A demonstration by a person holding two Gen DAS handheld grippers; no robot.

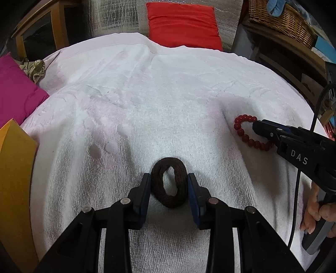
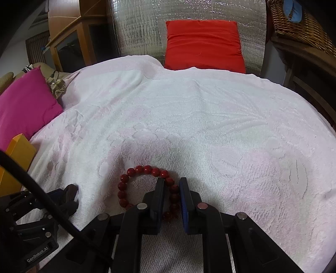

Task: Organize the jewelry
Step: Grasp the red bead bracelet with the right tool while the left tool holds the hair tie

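A dark brown fabric hair band (image 1: 169, 181) lies on the white towel (image 1: 147, 105), squeezed into an oval. My left gripper (image 1: 169, 178) is shut on it, one blue pad against each side. A red bead bracelet (image 1: 241, 132) rests on the towel to the right. My right gripper (image 1: 257, 126) comes in from the right with its tip on the bracelet. In the right wrist view that gripper (image 2: 171, 181) is shut on the right side of the bracelet (image 2: 134, 174), and the rest of the loop lies flat to the left. The left gripper (image 2: 67, 199) shows at the lower left.
A yellow box (image 1: 14, 168) stands at the towel's left edge, with a pink cushion (image 1: 16, 92) behind it. A red cushion (image 1: 182, 25) lies at the far edge. A wicker basket (image 1: 283, 19) sits on a wooden shelf at the right. A hand (image 1: 317, 210) holds the right gripper's handle.
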